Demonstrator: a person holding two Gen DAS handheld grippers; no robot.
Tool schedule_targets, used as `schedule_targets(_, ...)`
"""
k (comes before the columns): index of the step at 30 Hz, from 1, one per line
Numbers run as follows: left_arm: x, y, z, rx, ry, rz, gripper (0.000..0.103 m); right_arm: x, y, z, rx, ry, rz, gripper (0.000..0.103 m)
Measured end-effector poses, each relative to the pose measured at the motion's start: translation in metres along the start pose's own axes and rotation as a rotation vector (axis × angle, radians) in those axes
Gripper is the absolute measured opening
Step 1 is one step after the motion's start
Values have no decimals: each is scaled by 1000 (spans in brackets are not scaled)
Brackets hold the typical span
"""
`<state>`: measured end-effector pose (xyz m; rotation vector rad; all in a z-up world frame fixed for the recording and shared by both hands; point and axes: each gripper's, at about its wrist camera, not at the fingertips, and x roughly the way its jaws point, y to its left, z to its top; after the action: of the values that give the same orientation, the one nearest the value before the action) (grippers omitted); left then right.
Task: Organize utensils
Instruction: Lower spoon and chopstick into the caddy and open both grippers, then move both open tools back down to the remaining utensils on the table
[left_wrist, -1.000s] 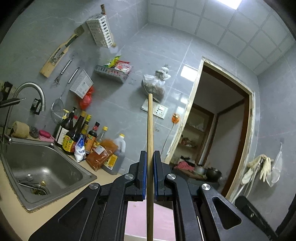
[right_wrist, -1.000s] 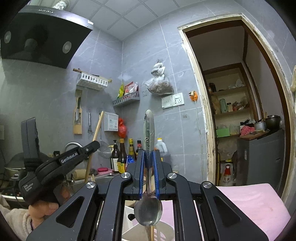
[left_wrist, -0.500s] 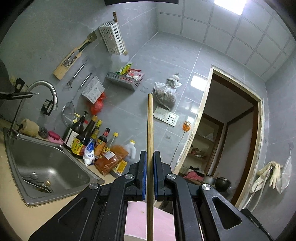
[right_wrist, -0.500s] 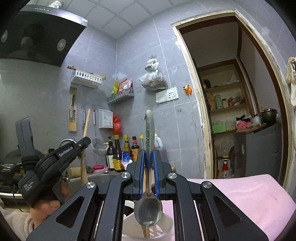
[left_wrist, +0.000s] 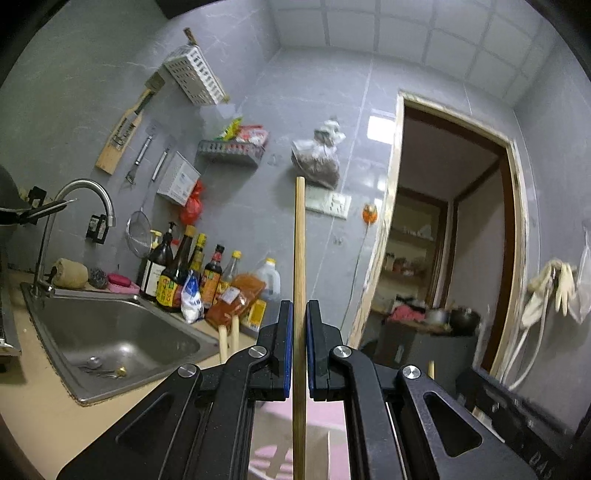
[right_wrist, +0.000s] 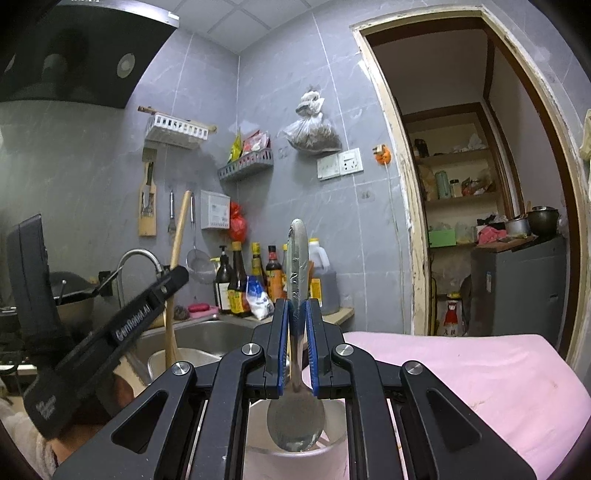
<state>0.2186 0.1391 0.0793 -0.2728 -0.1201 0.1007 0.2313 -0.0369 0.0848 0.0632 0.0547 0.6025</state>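
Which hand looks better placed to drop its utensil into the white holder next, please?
Right, probably: its tongs hold the spoon bowl-down directly above the white holder. The left tongs grip a chopstick, its lower end unseen.

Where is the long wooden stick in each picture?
Left wrist view: the wooden stick stands upright in the middle, clamped in the left gripper.
Right wrist view: it leans at the left, above the sink, its lower part hidden.
Shared landmark: the hanging plastic bag on the wall.
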Motion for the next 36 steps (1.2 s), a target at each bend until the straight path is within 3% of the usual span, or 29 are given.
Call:
schedule_targets(7, -1, -3, -5, -14, 143, -29, 6, 4, -4, -4, 22, 46, 20, 12)
schedule_targets(9, -3, -4, -5, -15, 178, -35, 6, 5, -5, -4, 29, 48, 24, 29)
schedule_targets(19, -17, -4, 0, -10, 292, -57, 11, -6, -7, 6, 61, 34, 31, 33)
schedule_targets(26, -30, -4, 8, -22, 306, -90, 36, -26, -8, 16, 40, 53, -29, 54)
schedule_targets(28, -33, -8, 11, -7, 315, -86, 46, -33, -9, 19, 28, 60, -46, 65)
schedule_targets(29, -36, -10, 12, 5, 317, -83, 54, -39, -9, 21, 20, 60, -61, 76)
schedule_targets(32, -45, -15, 13, 25, 316, -93, 79, -58, -14, 26, 5, 64, -96, 83)
schedule_targets(36, -57, -26, 10, 44, 317, -121, 91, -80, -21, 30, -8, 84, -145, 99)
